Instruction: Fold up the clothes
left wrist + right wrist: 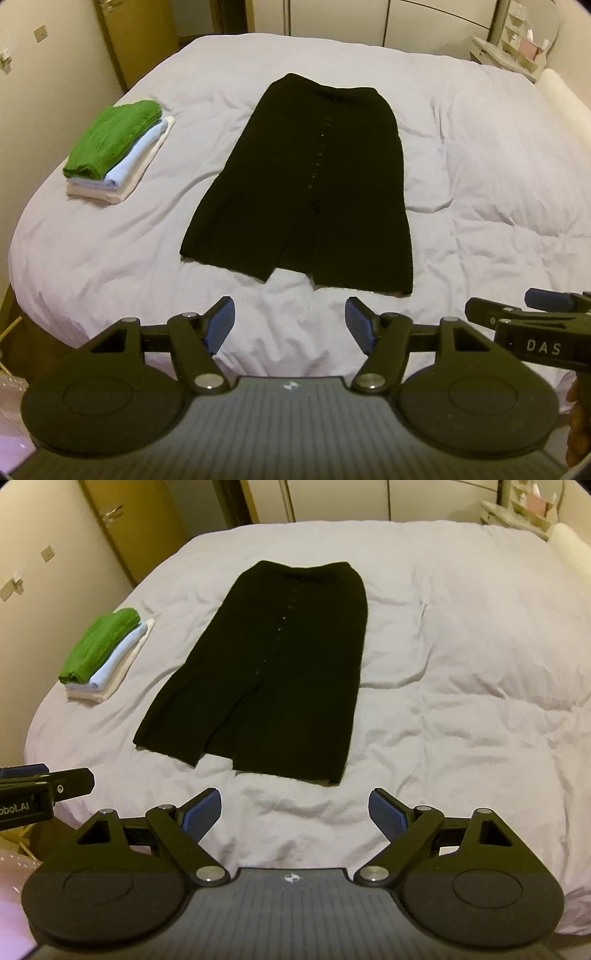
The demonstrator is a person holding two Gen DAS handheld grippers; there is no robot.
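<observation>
Far left on the bed: a stack of folded clothes, with a green piece on top, light blue under it, and white at the bottom. The stack sits near the left edge of the bed, well apart from the skirt.

Centre: the black skirt lies flat on the pale bedspread, unfolded. Its waistband is at the far end and its hem at the near end. A button row runs down the middle to a slit that opens at the hem, where the two flaps are parted slightly. In the right wrist view the skirt sits left of centre, with the stack beyond it to the left.

Left tongs: spread wide, blue pads facing each other, nothing between them. They hover over bare bedspread just short of the skirt hem, not touching the cloth.

Right tongs: also spread wide and empty, over bare bedspread near the hem's right corner. In the left wrist view they show at the far right edge, beside the left tongs.

Back right: a small white shelf unit against the wall, contents too blurred to tell.
</observation>
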